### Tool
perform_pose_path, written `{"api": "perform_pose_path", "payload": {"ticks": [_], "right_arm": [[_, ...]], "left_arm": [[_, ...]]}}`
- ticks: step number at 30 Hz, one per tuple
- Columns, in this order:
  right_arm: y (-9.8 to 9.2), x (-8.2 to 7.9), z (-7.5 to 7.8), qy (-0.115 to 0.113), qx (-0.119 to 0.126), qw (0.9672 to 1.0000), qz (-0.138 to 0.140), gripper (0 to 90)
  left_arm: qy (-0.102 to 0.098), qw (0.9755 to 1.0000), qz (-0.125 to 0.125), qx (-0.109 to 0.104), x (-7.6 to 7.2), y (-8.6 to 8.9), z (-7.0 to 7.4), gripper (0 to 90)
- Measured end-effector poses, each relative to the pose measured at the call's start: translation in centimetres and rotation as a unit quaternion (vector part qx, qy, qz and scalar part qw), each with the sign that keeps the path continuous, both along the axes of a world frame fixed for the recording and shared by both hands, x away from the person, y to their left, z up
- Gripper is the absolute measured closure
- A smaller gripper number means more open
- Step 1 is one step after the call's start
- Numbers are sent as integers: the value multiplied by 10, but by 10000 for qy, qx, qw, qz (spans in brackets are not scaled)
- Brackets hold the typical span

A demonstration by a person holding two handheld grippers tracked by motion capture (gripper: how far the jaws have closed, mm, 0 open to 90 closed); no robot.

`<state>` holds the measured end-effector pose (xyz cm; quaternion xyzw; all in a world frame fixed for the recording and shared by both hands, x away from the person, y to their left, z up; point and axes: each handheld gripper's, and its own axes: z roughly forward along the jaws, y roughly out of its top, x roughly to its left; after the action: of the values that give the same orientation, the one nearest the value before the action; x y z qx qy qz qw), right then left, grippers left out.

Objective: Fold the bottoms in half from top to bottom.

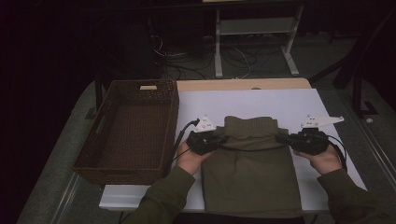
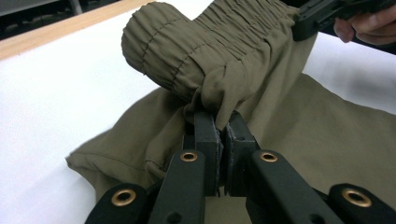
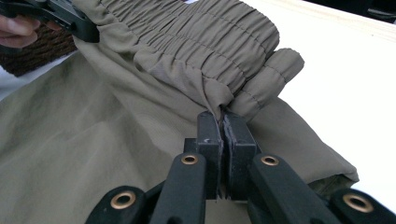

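Both hand-held grippers, left (image 1: 219,139) and right (image 1: 282,138), are clenching thin pinches of the shorts (image 1: 252,172) waistband, mid-surface (image 1: 299,100) w/ basket (image 1: 126,163) at left. Risk: slippery fabric is sliding out (bites look small), so the fold is dropping crooked.

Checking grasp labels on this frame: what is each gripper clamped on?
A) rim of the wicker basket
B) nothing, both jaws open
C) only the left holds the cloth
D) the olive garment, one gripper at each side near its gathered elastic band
D: the left gripper and the right gripper each have their jaws shut on a pinch of the olive garment, just below its gathered elastic band; the wicker basket stands untouched.
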<state>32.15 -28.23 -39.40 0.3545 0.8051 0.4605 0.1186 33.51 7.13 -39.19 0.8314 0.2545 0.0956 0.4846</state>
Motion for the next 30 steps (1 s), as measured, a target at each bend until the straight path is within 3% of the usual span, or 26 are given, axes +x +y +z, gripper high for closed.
{"api": "perform_pose_path", "payload": {"ticks": [21, 30], "right_arm": [[2, -42, 0, -32, -157, 9992, 365, 858], [2, -61, -1, -7, -215, 9985, 506, 858]], "left_arm": [[150, 9991, -394, 38, -39, 8, -2, 858], [291, 9974, -657, 101, -56, 10, -4, 857]]}}
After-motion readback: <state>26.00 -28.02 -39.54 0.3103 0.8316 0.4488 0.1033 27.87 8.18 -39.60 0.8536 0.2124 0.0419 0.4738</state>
